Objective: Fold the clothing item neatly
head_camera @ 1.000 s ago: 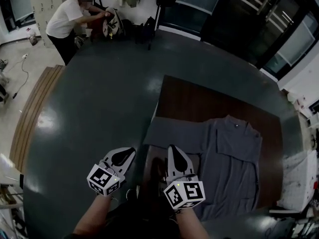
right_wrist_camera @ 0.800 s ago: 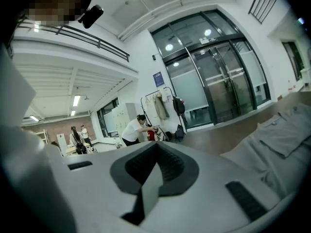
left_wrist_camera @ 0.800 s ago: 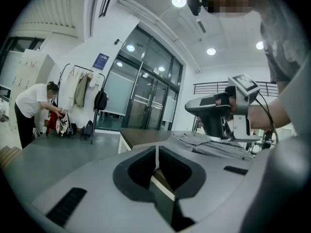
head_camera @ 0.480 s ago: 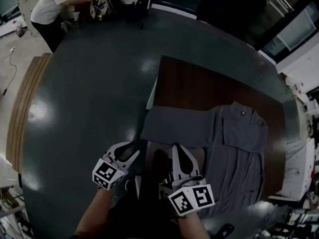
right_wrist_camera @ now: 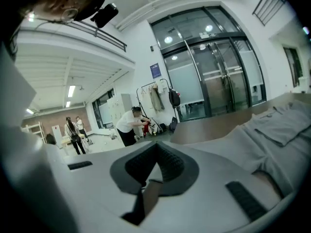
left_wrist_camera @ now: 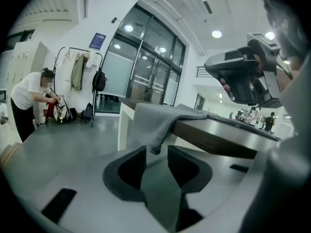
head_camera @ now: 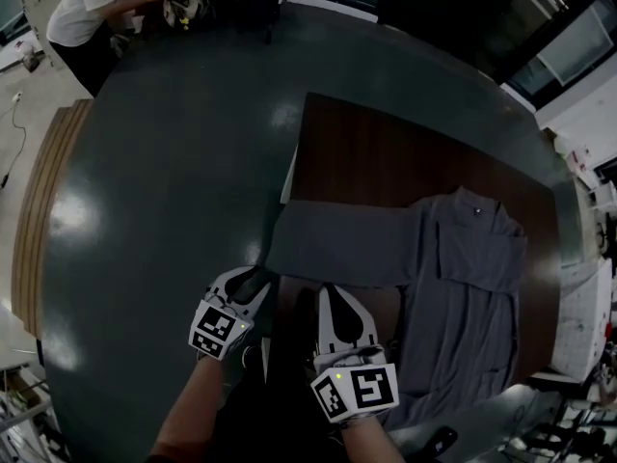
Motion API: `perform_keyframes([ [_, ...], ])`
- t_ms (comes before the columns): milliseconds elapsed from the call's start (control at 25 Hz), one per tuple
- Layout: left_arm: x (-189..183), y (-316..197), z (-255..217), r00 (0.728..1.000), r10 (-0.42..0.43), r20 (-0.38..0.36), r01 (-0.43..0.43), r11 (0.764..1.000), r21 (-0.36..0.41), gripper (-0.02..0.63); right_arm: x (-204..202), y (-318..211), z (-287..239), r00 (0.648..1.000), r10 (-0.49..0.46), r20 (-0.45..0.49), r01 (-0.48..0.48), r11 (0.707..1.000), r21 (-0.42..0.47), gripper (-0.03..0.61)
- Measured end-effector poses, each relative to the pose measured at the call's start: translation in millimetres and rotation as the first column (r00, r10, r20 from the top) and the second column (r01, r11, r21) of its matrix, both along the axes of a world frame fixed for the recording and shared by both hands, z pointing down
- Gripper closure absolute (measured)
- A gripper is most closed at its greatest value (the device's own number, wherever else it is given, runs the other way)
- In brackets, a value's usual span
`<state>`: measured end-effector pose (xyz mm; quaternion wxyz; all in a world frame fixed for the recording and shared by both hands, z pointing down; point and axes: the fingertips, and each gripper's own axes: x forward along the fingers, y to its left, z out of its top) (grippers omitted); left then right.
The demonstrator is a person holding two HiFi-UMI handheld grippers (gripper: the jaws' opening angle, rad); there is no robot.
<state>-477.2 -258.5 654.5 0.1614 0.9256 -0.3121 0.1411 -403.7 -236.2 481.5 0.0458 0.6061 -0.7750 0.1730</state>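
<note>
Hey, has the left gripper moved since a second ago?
Yes. The left gripper has moved toward the grey sleeve hanging off the table; its fingers have just been opening, nothing between them.

- Left gripper (left_wrist_camera: 156, 150): jaws have just been opening, now apart.
- It has come closer to the sleeve (left_wrist_camera: 160, 120); the sleeve's hanging corner sits at the gap, unpinched.

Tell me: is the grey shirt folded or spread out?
Mostly spread: the shirt lies flat on the table, one sleeve stretched out over its edge.
</note>
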Motion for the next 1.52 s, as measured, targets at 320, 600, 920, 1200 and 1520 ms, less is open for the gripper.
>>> perform_keyframes([
  [320, 13.9, -17.4, 13.6, 1.000, 0.005, -0.012, -0.005, 1.000, 0.005, 0.492, -10.0, -5.3, 26.6, 1.000, -0.010, 0.012, 0.011, 0.999, -0.042, 0.589],
  [600, 4.2, -24.0, -1.1, 0.999, -0.033, -0.019, 0.033, 0.998, 0.047, 0.516, -3.2, -4.2, 24.8, 1.000, 0.009, 0.025, -0.008, 0.999, -0.045, 0.591],
  [920, -18.8, -29.6, -69.7, 0.990, -0.133, -0.036, 0.137, 0.978, 0.154, 0.572, 6.2, 3.7, 4.9, 0.998, 0.016, 0.055, -0.014, 1.000, -0.028, 0.591],
  [1200, -1.4, -29.0, -150.3, 0.987, -0.141, -0.079, 0.156, 0.955, 0.252, 0.574, 25.6, 9.6, -31.0, 0.998, 0.000, 0.068, -0.001, 1.000, 0.016, 0.591],
  [1520, 45.6, -18.9, -217.8, 0.988, -0.130, -0.082, 0.151, 0.925, 0.348, 0.574, 82.7, 23.9, -64.9, 0.996, 0.016, 0.085, -0.021, 0.998, 0.056, 0.591],
])
